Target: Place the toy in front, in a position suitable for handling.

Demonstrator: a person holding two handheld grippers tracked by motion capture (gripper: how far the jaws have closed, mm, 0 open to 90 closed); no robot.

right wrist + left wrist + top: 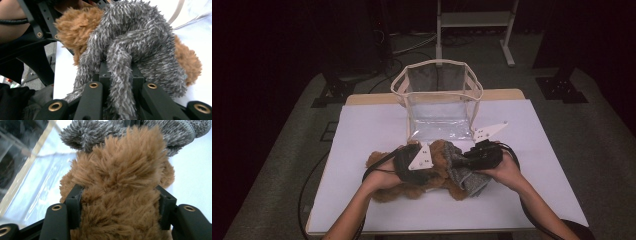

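Brown fluffy fur of the teddy bear (117, 185) is squeezed between the jaws of my left claw (414, 161), so I can hold its body firm. It lies on the white table (362, 135), just in front of the clear bag (437, 95). Right of the bear's body, my right claw (479, 157) is pinched tight on its grey furry scarf (135, 50), so I can tug it.

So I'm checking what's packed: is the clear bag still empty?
Empty, as far as visible: the clear bag stands open-topped with nothing inside; the brown plush toy lies in front of it.
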